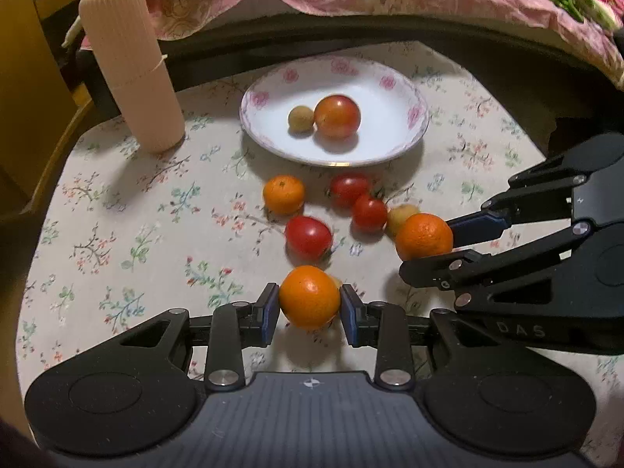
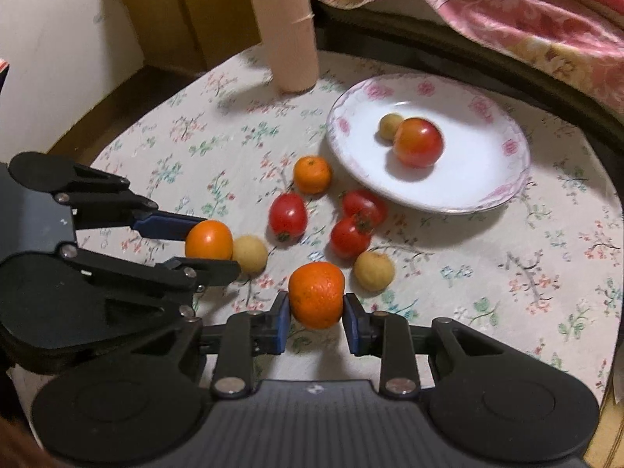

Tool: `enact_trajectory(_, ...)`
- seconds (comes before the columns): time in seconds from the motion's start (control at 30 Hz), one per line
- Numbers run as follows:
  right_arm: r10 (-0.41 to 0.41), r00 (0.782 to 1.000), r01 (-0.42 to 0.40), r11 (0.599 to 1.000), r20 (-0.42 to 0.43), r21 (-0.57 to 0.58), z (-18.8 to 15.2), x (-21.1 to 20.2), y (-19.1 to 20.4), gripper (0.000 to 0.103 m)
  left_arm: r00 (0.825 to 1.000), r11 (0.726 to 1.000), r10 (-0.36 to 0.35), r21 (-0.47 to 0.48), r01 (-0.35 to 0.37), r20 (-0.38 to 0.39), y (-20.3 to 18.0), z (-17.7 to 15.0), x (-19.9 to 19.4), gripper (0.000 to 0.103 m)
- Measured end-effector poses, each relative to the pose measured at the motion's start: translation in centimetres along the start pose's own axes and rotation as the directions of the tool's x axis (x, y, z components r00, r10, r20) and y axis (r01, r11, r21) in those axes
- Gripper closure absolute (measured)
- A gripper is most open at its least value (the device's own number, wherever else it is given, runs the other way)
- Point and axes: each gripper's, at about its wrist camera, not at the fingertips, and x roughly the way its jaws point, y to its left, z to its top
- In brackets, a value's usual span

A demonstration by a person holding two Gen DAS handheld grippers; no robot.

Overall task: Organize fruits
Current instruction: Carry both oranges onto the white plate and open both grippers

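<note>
1. Two grippers each clasped fruit near the table's point(image 1: 117, 234) front edge: left gripper point(image 1: 310, 308) pinched one orange point(image 1: 309, 297), right gripper point(image 2: 316, 314) another orange point(image 2: 316, 294).
2. Loose tomatoes point(image 1: 308, 237) lay mid-table.
3. Next, I judged, both carry to the plate point(image 1: 390, 144) near the far edge.

Glossy ceramic plate point(image 1: 405, 132) on matt floral cloth point(image 1: 156, 210).

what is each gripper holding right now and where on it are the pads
Left gripper clamps an orange, pads on its opposite sides. Right gripper clamps another orange the same way.
</note>
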Motion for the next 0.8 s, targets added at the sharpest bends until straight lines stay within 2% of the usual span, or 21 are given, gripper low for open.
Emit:
enact_trajectory(0.33,-0.024,0.999,0.023,0.999,0.045,0.040,0.8,-1.4,-1.7,0.070,1.000,0.999,-0.006,-0.035,0.006,0.017,0.3,1.1,0.1,0.062)
enact_trajectory(0.53,-0.069,0.995,0.063,0.994,0.074,0.090,2.2,-1.4,-3.5,0.070,0.999,0.998,-0.012,-0.065,0.015,0.048,0.3,4.3,0.7,0.062)
enact_trajectory(0.67,-0.100,0.990,0.087,0.988,0.101,0.127,3.6,-1.1,-4.9,0.070,0.996,0.999,-0.005,-0.050,0.009,0.084,-0.3,6.6,1.5,0.062)
enact_trajectory(0.8,-0.123,0.986,0.104,0.981,0.114,0.163,4.7,-0.5,-6.3,0.070,0.997,0.998,-0.002,-0.060,0.007,0.080,-0.2,7.9,3.0,0.062)
